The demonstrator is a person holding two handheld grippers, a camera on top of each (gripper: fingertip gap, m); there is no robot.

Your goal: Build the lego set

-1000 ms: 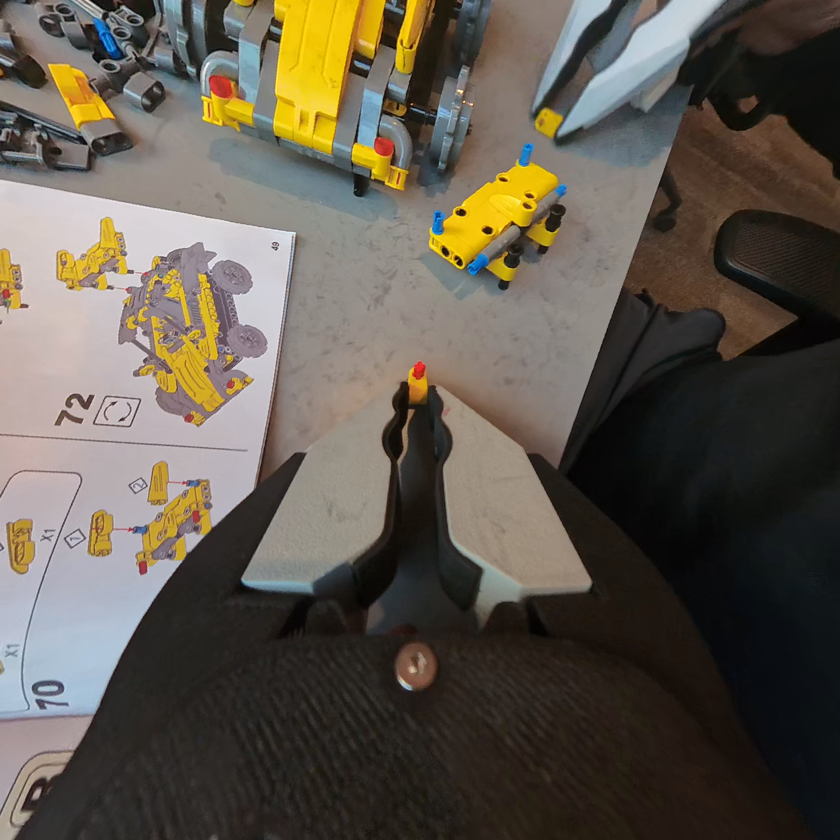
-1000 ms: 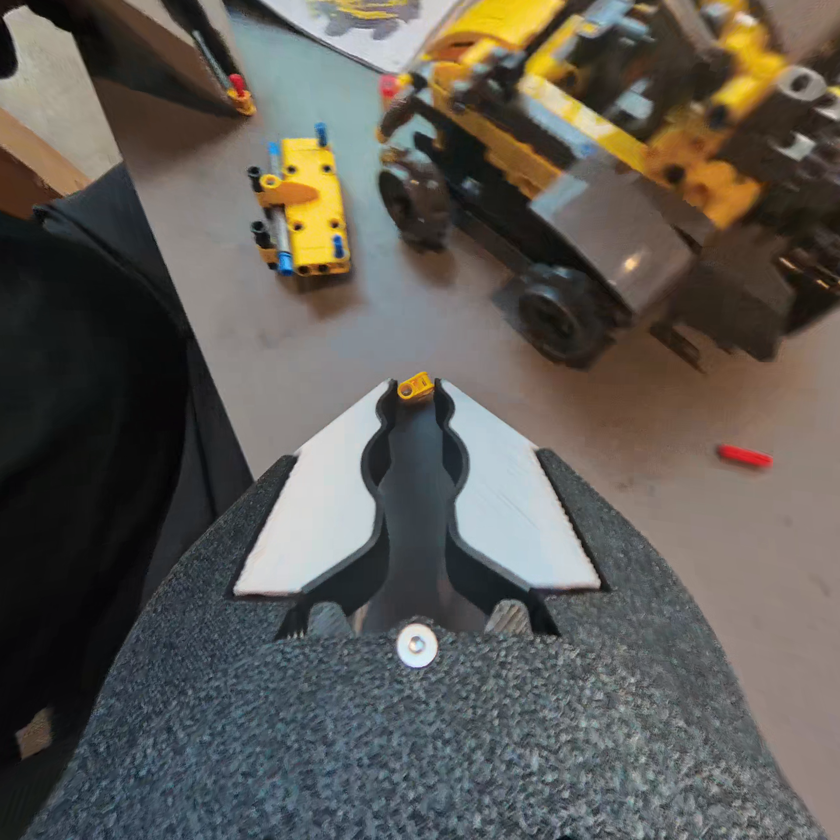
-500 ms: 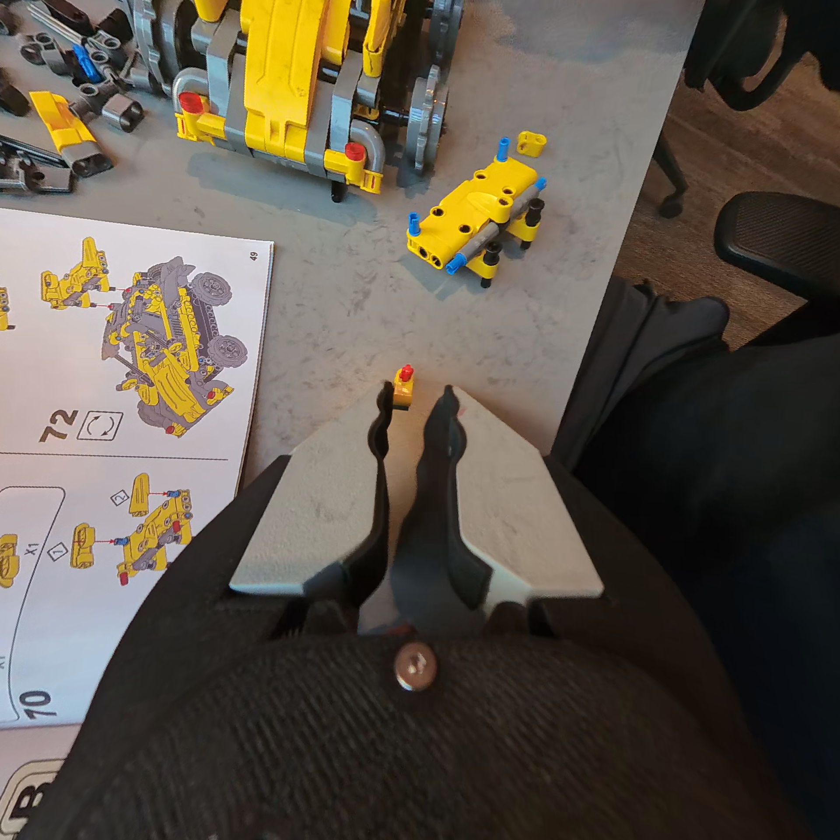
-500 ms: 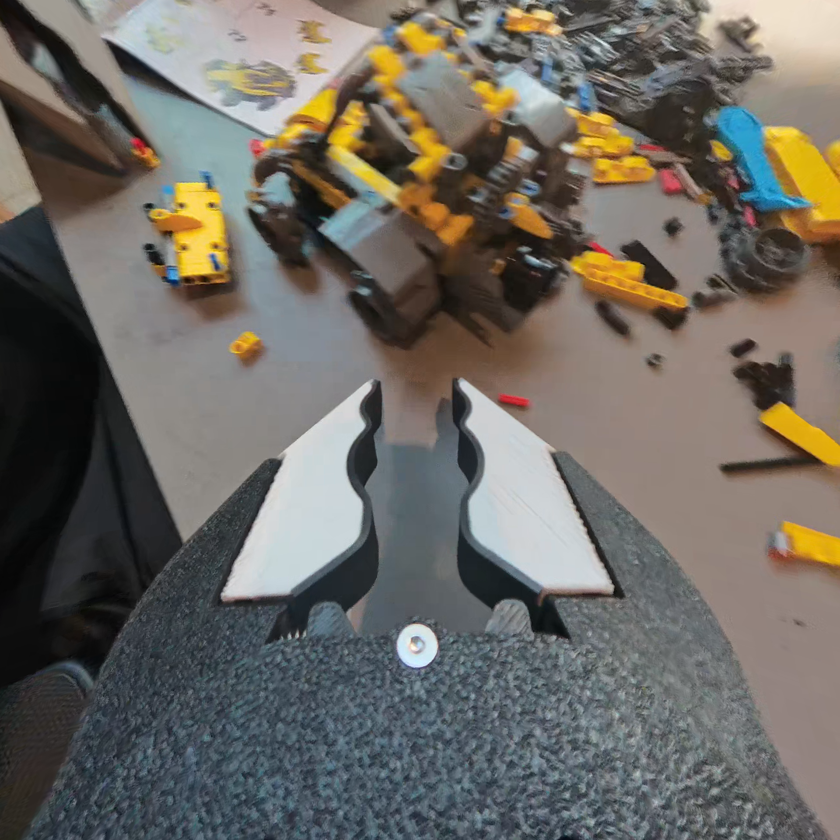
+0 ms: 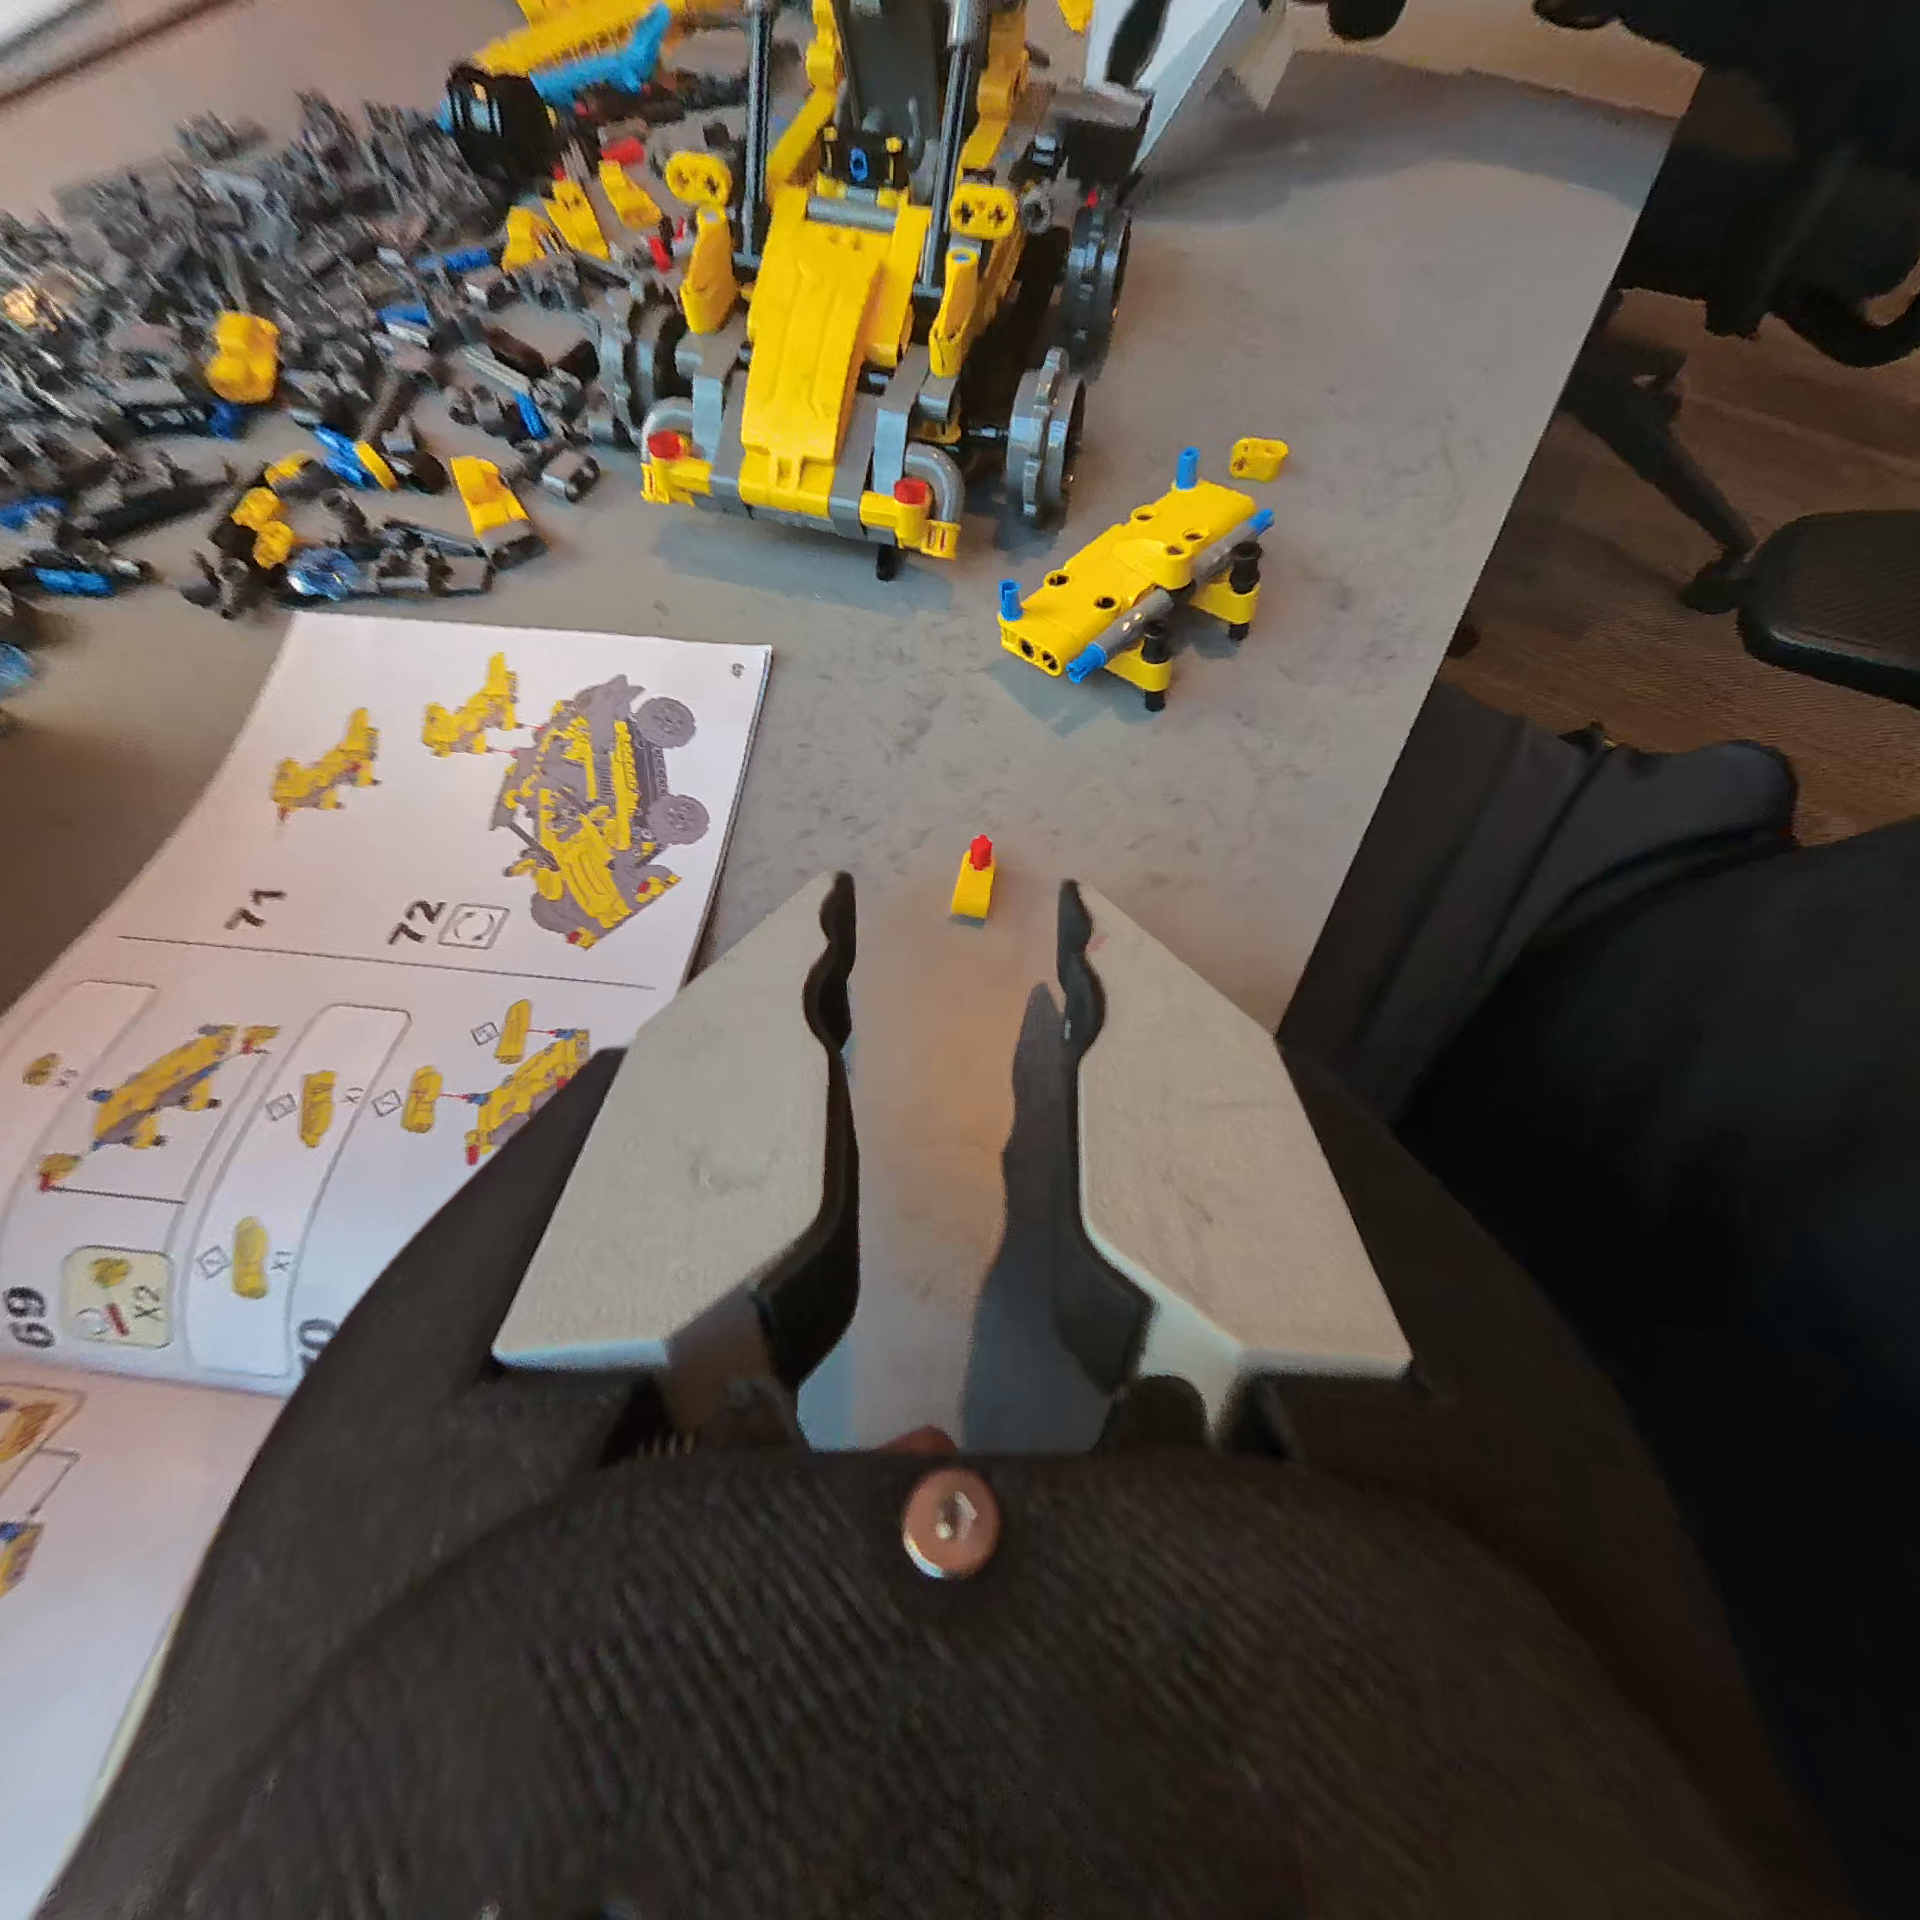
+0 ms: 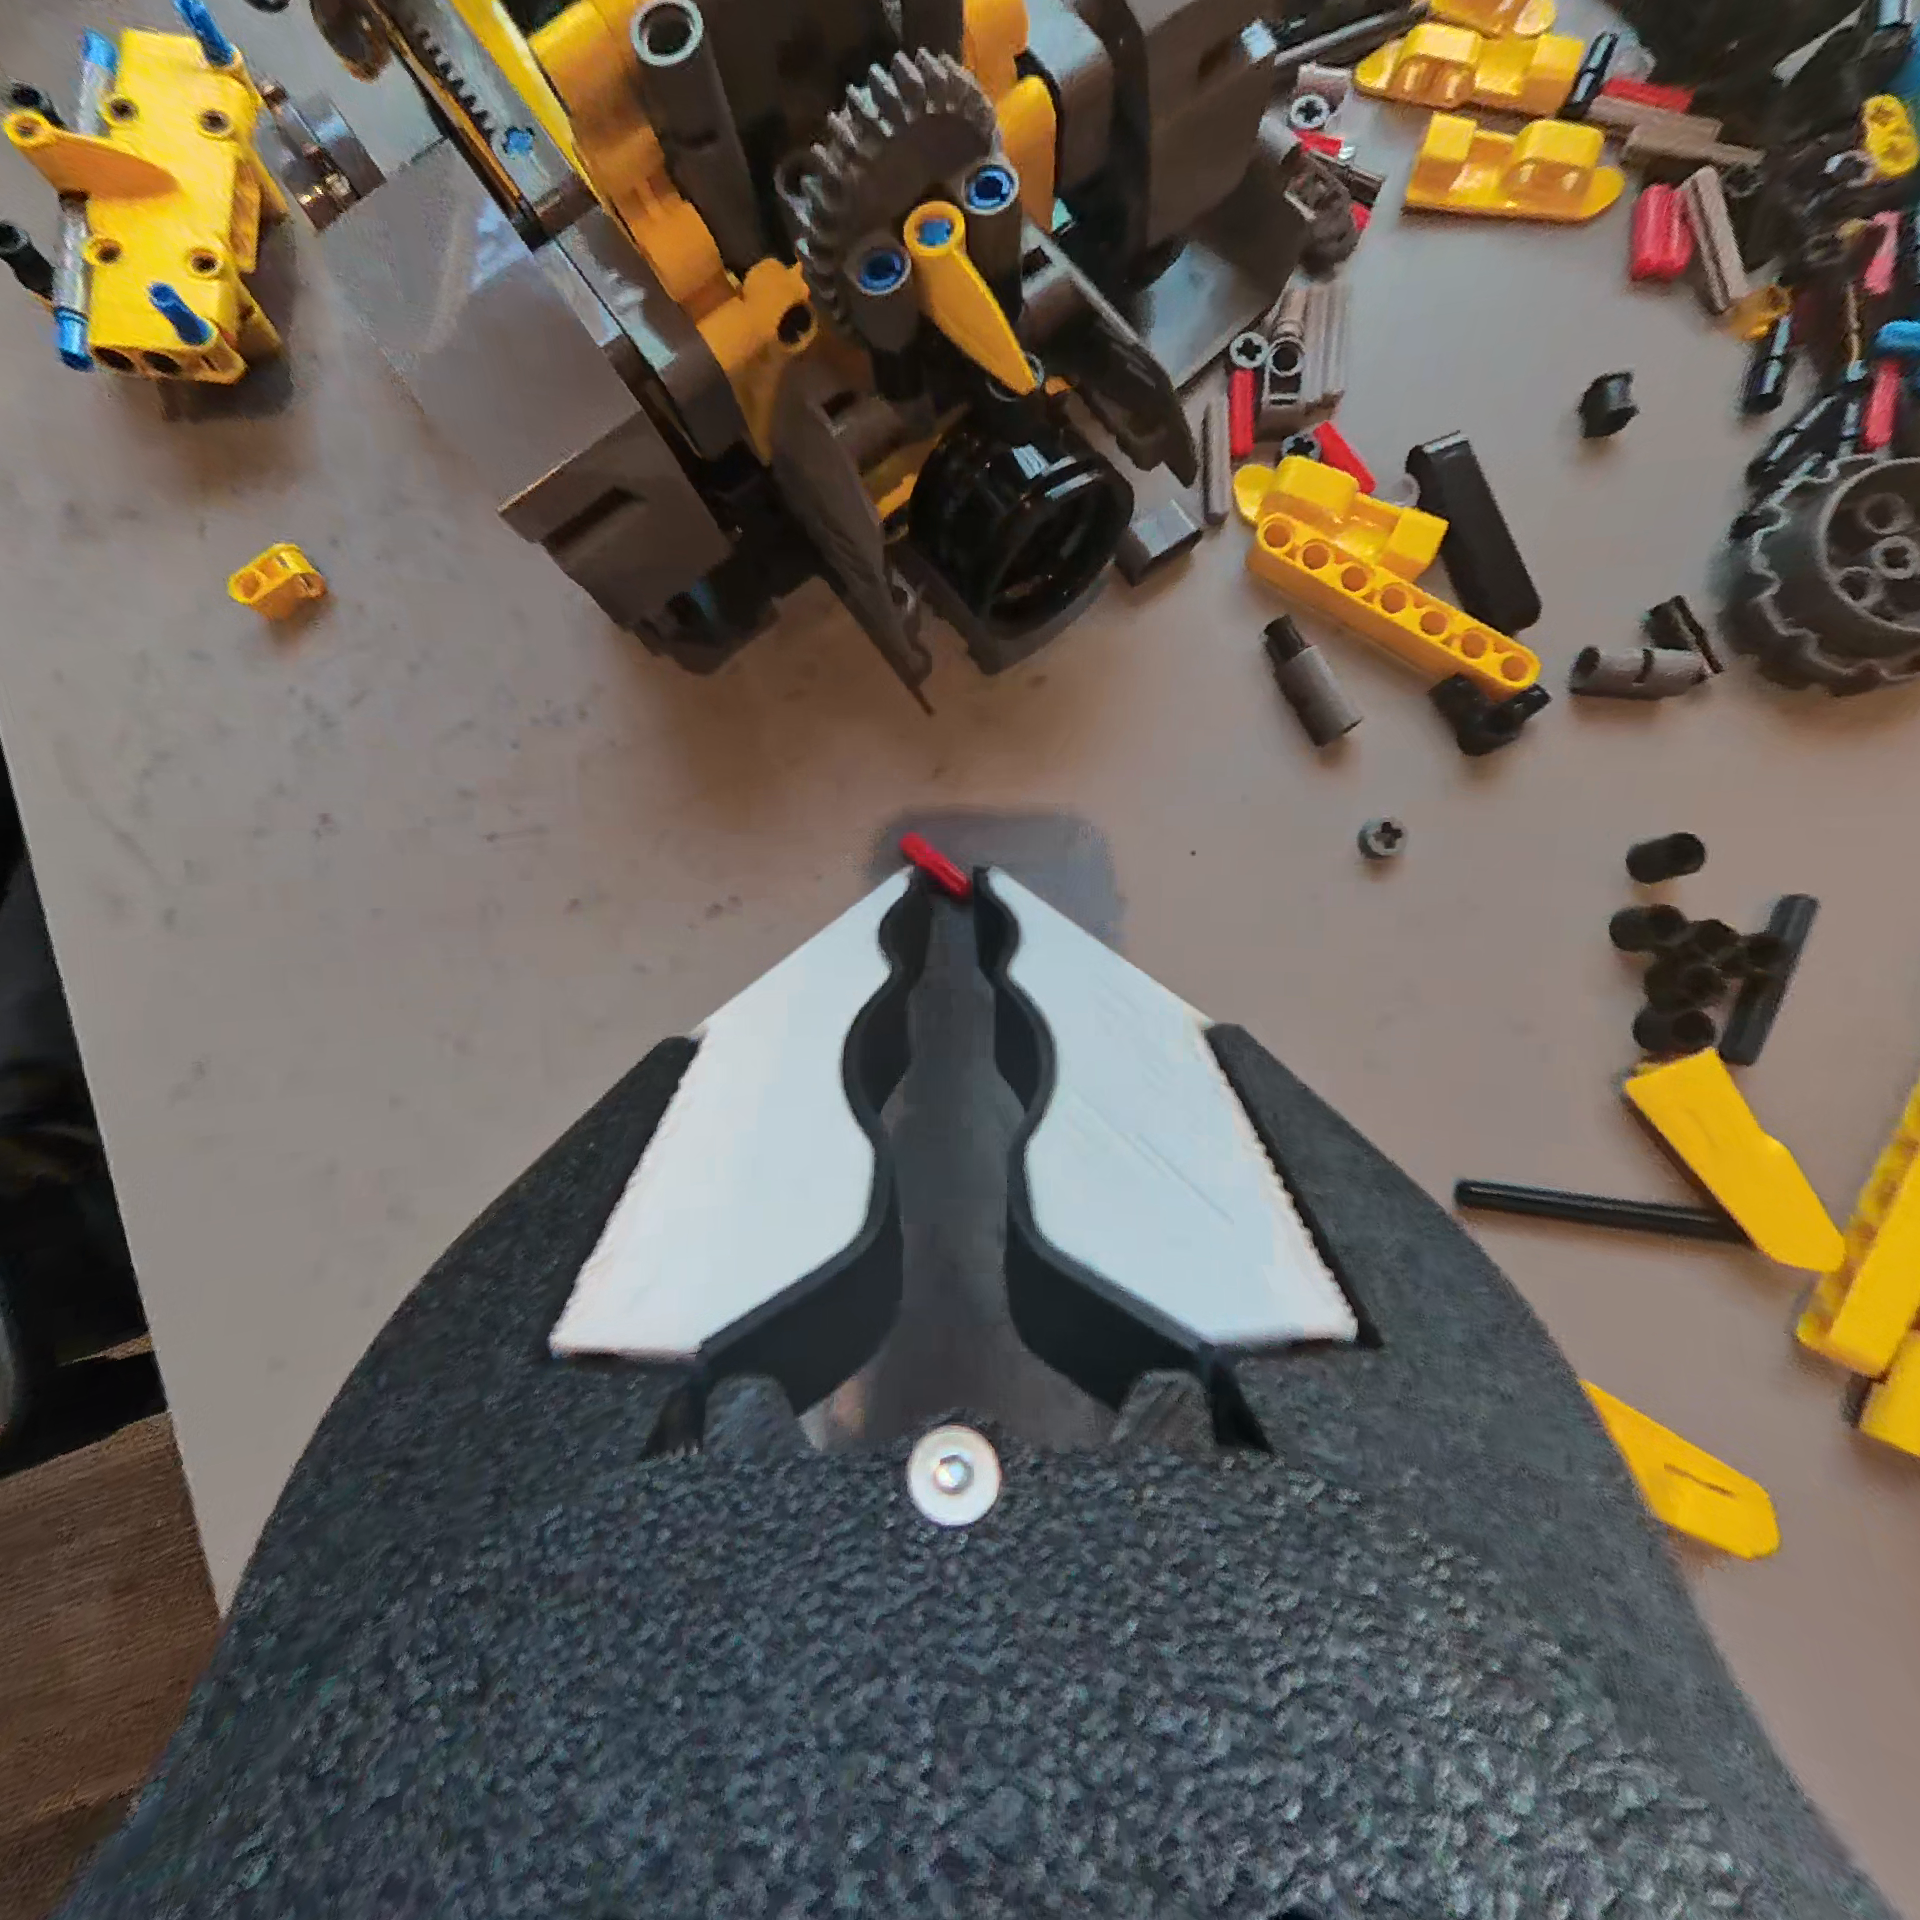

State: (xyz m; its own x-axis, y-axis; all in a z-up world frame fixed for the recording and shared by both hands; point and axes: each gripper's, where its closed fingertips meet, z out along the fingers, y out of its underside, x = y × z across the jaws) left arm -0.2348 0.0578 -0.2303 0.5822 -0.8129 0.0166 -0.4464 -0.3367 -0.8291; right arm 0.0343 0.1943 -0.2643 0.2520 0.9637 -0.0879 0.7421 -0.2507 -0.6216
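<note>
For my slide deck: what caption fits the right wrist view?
Right hand-held gripper pinches a small red pin above the table, near a yellow-and-grey brick vehicle.

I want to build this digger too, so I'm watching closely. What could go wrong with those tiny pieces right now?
1. The right gripper pinches the small red pin only at its very tips, so it could slip or flick away.
2. A dropped pin could be hard to find among the loose parts nearby.
3. The left gripper is open, and the little yellow piece with a red pin lies loose near the table edge; a nudge might knock it off.
</note>
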